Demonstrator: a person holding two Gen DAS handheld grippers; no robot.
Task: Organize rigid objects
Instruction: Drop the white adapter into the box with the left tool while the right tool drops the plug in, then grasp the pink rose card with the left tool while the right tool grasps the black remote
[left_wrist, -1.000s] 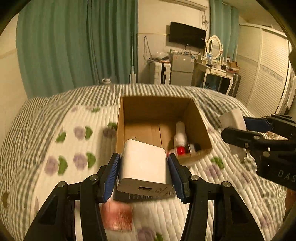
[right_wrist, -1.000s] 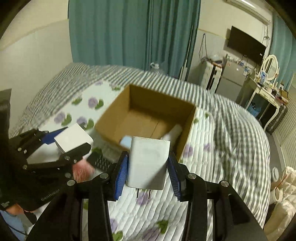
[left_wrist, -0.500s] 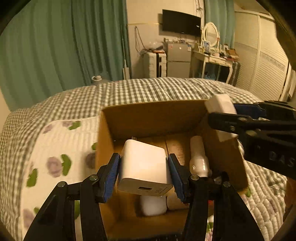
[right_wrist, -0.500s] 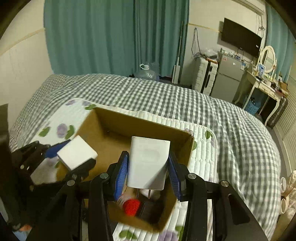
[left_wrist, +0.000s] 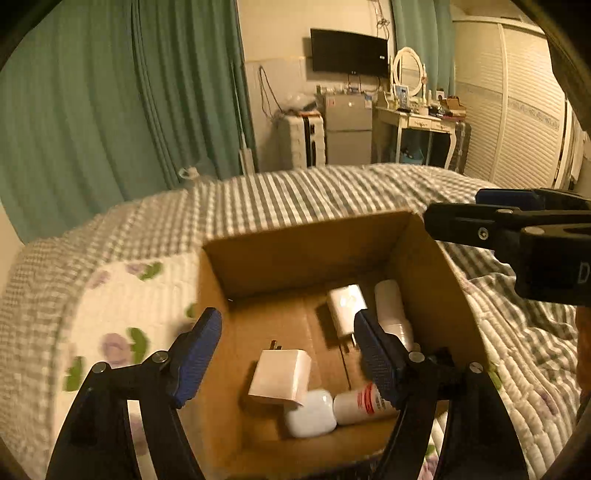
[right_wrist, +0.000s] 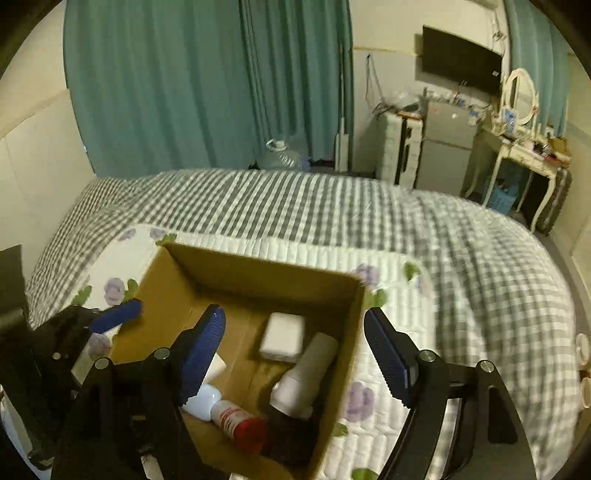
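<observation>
- Both chargers have dropped from the fingers into the cardboard box (left_wrist: 306, 254).
- Two white chargers (left_wrist: 282, 376) (left_wrist: 346, 309) lie below the spread, empty left gripper (left_wrist: 288, 354) and right gripper (right_wrist: 295, 350).

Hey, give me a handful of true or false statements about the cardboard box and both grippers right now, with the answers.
1. The left gripper is shut on a charger. False: its jaws are open and empty.
2. Two white chargers lie in the cardboard box, one nearer, one farther back. True.
3. The right gripper is open above the box. True.
4. The box stands on a wooden table. False: it sits on the quilted bed cover.
5. A red-labelled tube lies in the box. True.
</observation>
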